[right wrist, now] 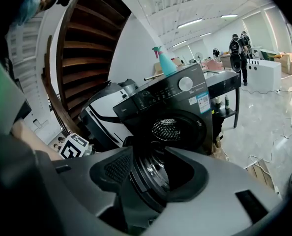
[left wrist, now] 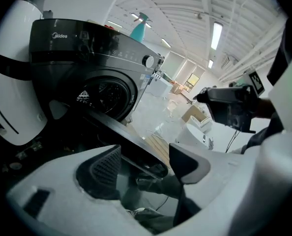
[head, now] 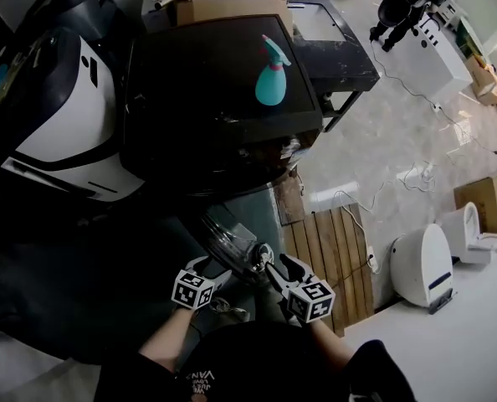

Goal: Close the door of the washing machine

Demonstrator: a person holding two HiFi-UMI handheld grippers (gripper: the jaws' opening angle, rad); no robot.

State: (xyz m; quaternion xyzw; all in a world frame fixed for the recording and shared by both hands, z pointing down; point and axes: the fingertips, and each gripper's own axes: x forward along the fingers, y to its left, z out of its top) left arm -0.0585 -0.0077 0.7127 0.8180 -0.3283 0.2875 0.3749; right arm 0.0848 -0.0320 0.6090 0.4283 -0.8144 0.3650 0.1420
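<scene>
The black front-loading washing machine (head: 223, 99) stands at the far side of the scene, its flat top carrying a teal spray bottle (head: 272, 74) that stands upright near the right edge. Its round door (head: 232, 237) is swung wide open and juts toward the person, well away from the drum opening (right wrist: 168, 129), which gapes dark with the perforated drum showing inside. Both tools sit at the near edge of that door. The left gripper (head: 219, 273) is unclenched: in its own view the jaws stand apart, and the door's dark edge runs slantwise between them without either ribbed pad (left wrist: 104, 168) pressing on it. The right gripper (head: 275, 262) is likewise spread, with the door's thick round rim and glass lying in the gap between its jaws (whether a pad actually touches the rim cannot be told). The two tools are close together, the left one at the door's left side and the right one at its right. A white, black-trimmed appliance (head: 64, 115) stands just to the left of the washer. To the right, on the pale floor (head: 399, 124), lie a slatted wooden pallet (head: 332, 258), loose cables (head: 416, 174), a white toilet (head: 422, 262) and a cardboard box (head: 483, 199).
</scene>
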